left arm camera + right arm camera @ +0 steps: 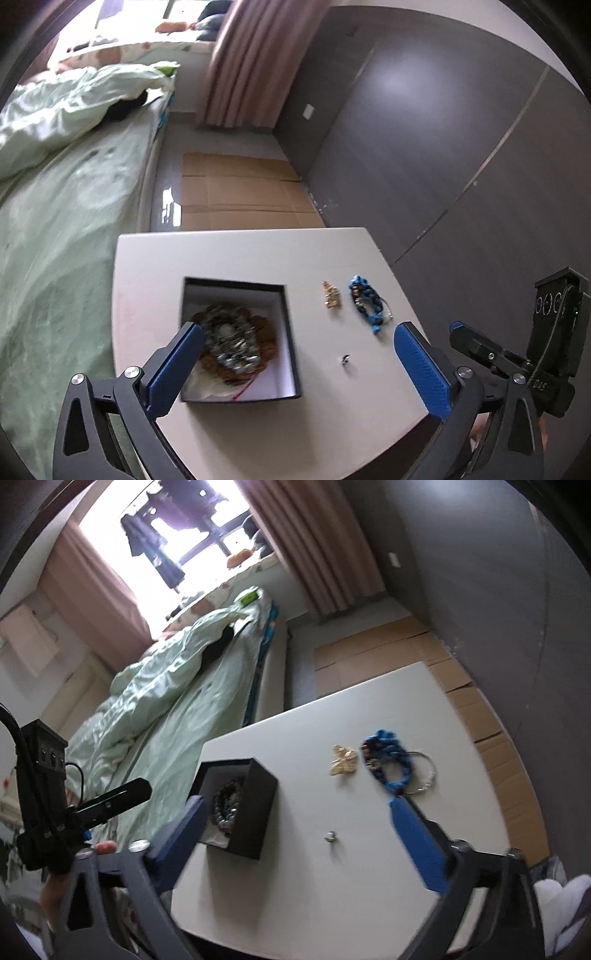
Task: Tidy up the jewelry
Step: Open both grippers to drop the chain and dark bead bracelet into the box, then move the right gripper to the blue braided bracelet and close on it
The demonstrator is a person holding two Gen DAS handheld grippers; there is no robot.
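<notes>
Left tool (299, 354) gapes wide, gripping nothing, above the black box (291, 332); right tool (295, 819) likewise spread and empty; blue bracelet (364, 302) lies on the worktop (236, 251).

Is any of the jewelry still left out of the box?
Yes. The gold charm, the blue beaded bracelet and a tiny ring lie loose on the white table, right of the black box. Only a beaded bracelet pile is inside.

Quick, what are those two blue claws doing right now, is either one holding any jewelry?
Left gripper: open wide, holding nothing, above the black box.
Right gripper: open wide, holding nothing, over the white table.
</notes>
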